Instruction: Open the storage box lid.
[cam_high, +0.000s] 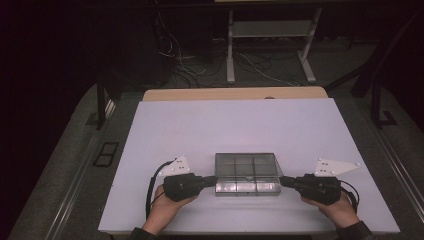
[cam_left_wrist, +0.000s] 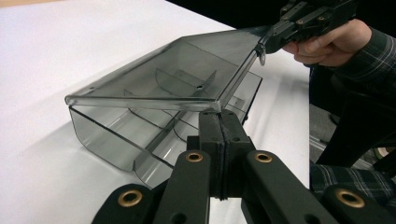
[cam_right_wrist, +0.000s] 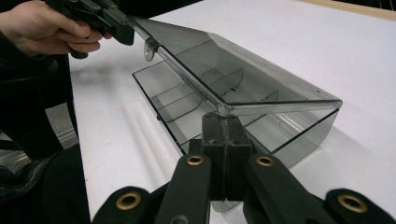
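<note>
2 grippers, left (cam_high: 214, 180) and right (cam_high: 281, 181), jaws clamped on opposite front corners of hinged lid (cam_left_wrist: 187, 70), raising it evenly off clear compartment box (cam_high: 246, 187) near table's (cam_high: 300, 125) front edge.

Smoky clear plastic on a matt white worktop

The box (cam_high: 245, 174) is showing glossy, smooth, see-through grey plastic; the worktop (cam_high: 240, 125) is looking matt white with a wood far edge; each tool (cam_left_wrist: 219, 135) is showing matt black plastic with brass-coloured rivets.

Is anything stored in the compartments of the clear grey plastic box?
No: in the left claw view, the dividers and floor of the clear grey plastic box show bare under its raised lid.
</note>
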